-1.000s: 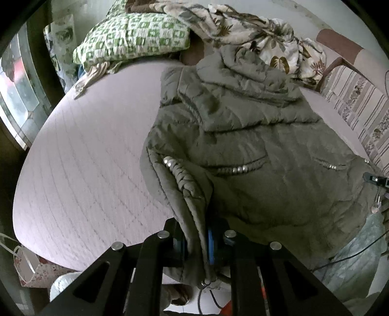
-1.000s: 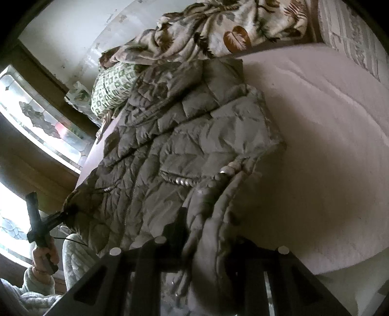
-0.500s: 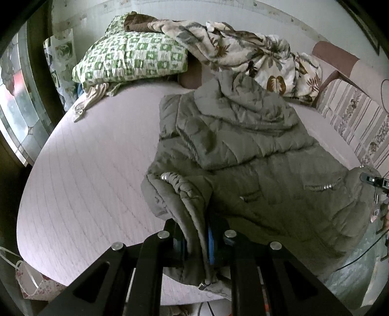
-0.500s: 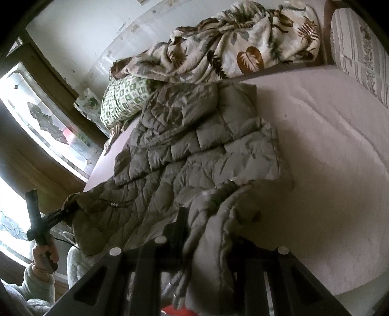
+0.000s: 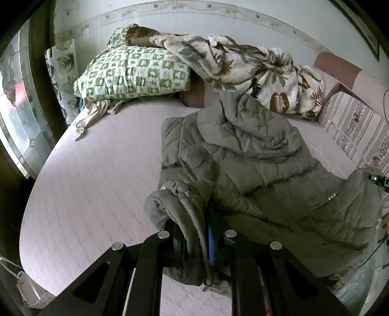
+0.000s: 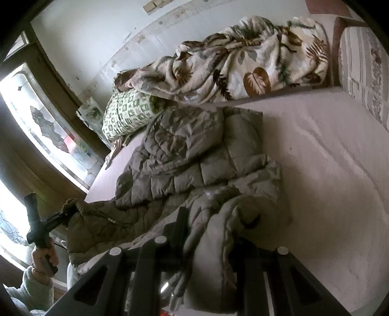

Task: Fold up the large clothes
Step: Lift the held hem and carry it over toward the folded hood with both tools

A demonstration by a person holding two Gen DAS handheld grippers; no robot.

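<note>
Both tools [image 5: 197,239] [image 6: 209,239] grip the jacket [image 5: 255,170]

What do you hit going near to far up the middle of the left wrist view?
left gripper, shut on the jacket's bunched hem → olive quilted jacket spread on the bed → leaf-print blanket → wall.

No readable text, label or number anywhere
</note>
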